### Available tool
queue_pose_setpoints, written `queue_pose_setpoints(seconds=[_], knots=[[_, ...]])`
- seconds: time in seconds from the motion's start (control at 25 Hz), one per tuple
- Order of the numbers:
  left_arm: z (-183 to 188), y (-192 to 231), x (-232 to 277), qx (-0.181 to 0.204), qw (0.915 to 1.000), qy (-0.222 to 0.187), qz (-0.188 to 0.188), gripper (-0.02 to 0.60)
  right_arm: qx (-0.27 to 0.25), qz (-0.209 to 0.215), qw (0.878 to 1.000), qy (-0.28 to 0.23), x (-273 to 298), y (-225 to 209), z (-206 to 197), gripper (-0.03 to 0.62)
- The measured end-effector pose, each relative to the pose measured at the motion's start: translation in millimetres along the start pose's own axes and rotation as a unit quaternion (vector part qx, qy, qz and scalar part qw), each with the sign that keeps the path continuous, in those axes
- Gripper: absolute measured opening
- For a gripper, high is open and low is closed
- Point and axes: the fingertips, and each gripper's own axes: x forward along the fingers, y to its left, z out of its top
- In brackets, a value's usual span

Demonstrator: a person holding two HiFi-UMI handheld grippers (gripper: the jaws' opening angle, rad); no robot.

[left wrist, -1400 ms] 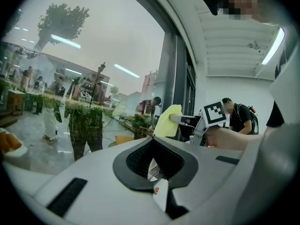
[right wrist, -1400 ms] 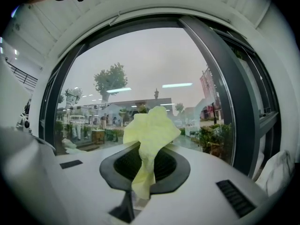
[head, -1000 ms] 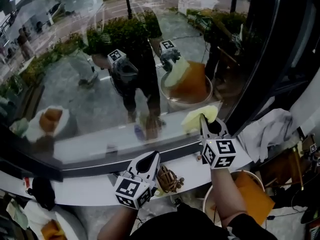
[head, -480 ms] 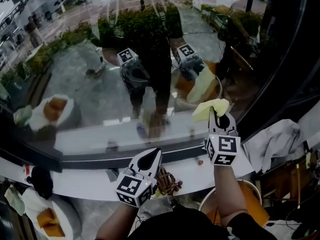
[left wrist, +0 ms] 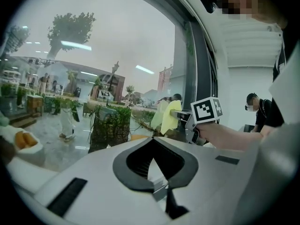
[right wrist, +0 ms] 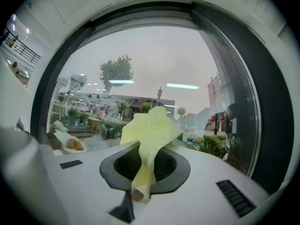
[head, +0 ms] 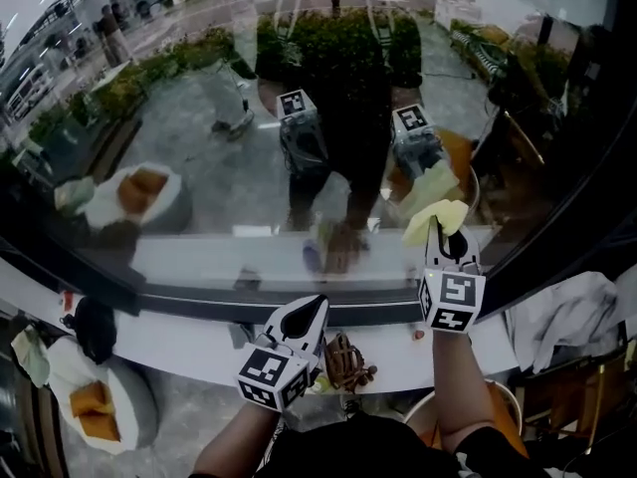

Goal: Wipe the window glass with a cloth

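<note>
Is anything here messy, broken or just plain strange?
Nothing broken or spilled. One oddity: a tangled brown object sits at the white sill beside the shut, empty left gripper; I cannot tell what it is. The yellow cloth in the right gripper is bunched, not flat.

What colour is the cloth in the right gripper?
Pale yellow; the cloth shows best in the right gripper view.

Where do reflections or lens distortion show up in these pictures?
Head view: the clear window glass mirrors the crumpled yellow cloth. Right gripper view: fisheye bows the dark window frame into an arc. Left gripper view: black vignetting at the corners.
</note>
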Motion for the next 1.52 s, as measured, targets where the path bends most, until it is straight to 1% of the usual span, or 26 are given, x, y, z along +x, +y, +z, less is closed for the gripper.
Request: queue_pose_setpoints(seconds=[0.12, 0.24, 0.36, 0.52, 0.64, 0.76, 0.92, 1.08, 1.16, 1.36, 1.52], knots=[[-1.6, 17.9, -17.0, -0.007, 0.9999, -0.001, 0.013, 0.006, -0.005, -0.021, 1.0, 0.001, 3.3, 11.8, 0.9, 0.052], [-1.3, 39.6, -40.3, -0.004, 0.9997, -0.001, 0.023, 0.006, 0.009, -0.046, 0.999, 0.0, 4.3, 18.7, 4.6, 0.052], [-3.2, 66.6, -64.1, -0.001, 0.9996, 0.002, 0.03, 0.006, 0.017, -0.049, 0.999, 0.002, 9.1, 45.1, 11.6, 0.052], [1.0, 95.1, -90.2, 0.004, 0.9994, -0.008, 0.032, 0.006, 0.016, -0.054, 0.998, -0.003, 13.2, 84.5, 25.6, 0.052], [5.7, 116.8, -108.9, -0.01, 0.9988, -0.015, 0.045, 0.006, 0.024, -0.058, 0.998, -0.006, 15.4, 108.6, 34.8, 0.051], [7.8, 137.5, -126.5, -0.018, 0.9981, -0.02, 0.055, 0.008, 0.02, -0.043, 0.999, -0.012, 20.9, 144.2, 46.5, 0.051], [3.7, 161.2, -149.2, -0.018, 0.9978, -0.027, 0.058, 0.008, 0.0, -0.023, 1.0, -0.02, 27.5, 199.3, 63.4, 0.051], [0.8, 186.0, -170.5, -0.022, 0.9971, -0.029, 0.068, 0.008, -0.003, -0.007, 1.0, -0.024, 32.9, 243.2, 72.6, 0.051], [-2.2, 194.8, -178.9, -0.023, 0.9967, -0.028, 0.073, 0.006, -0.006, 0.001, 1.0, -0.026, 35.7, 262.6, 74.4, 0.051], [-9.1, 221.0, -206.4, -0.018, 0.9959, -0.022, 0.085, 0.006, -0.006, 0.003, 0.999, -0.033, 39.4, 302.9, 77.7, 0.051], [-9.3, 245.0, -233.1, -0.031, 0.9937, -0.025, 0.105, 0.008, -0.005, 0.022, 0.999, -0.034, 45.0, 346.1, 81.9, 0.051]])
